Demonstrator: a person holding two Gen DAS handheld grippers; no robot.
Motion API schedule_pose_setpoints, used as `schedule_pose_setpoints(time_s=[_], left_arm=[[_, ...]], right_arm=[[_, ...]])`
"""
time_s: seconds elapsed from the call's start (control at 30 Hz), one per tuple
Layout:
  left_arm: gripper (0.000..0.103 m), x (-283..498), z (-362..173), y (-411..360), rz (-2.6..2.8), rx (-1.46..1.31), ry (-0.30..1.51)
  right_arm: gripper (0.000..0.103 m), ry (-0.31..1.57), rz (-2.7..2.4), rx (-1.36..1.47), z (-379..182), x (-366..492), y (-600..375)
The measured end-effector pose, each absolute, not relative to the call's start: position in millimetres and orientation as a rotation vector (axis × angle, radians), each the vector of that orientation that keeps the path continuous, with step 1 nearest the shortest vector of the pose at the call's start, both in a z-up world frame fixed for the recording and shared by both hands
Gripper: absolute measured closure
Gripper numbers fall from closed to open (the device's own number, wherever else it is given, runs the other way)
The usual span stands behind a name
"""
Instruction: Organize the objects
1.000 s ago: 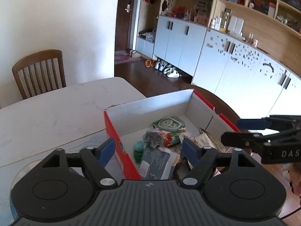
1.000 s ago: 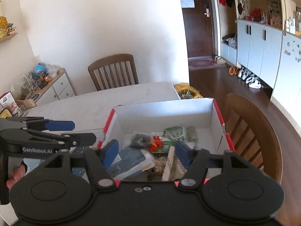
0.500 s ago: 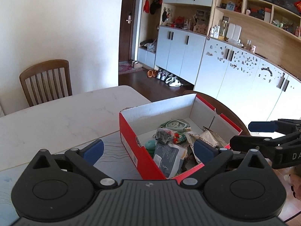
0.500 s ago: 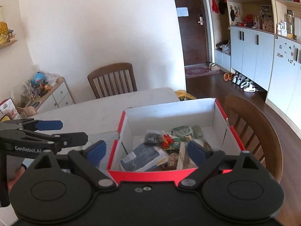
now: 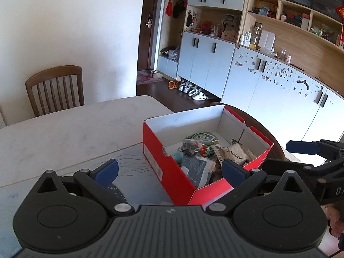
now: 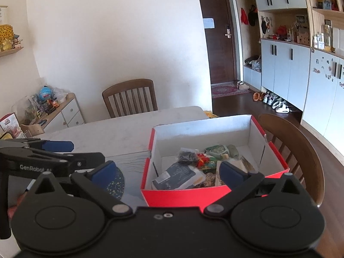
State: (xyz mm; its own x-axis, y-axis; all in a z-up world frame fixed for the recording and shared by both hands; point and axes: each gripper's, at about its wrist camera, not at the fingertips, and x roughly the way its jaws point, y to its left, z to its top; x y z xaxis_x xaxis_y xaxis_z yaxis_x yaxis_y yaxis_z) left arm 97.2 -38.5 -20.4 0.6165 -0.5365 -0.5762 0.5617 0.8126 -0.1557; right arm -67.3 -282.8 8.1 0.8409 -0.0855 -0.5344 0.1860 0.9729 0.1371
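Grippers held apart above a filled red shoebox.
Left gripper [image 5: 169, 168] has its blue pads [image 5: 106, 169] spread wide with nothing held; the right gripper [image 6: 166, 171] is opening, nothing pressed by its pads. The shoebox [image 6: 182, 195], holding packets and small toys, sits on the white table [image 5: 64, 129], near its right edge, beside a wooden chair [image 6: 301, 150].

A: what's at the bottom of the red box [image 6: 185, 195]? the pile covers it.
B: can't tell. dark packet [image 6: 178, 175] print's unreadable too, and the right gripper [image 5: 301, 148] is cut off at the edge.
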Motion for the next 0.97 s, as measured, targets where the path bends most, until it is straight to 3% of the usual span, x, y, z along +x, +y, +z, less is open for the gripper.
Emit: schedule_pose_setpoints(time_s=[0.97], left_arm=[[0.0, 97.9, -17.7, -21.9, -0.655, 0.045, 0.627]], right_arm=[[0.001, 0.589, -0.264, 0.199, 3.6, -66.5, -262.5]])
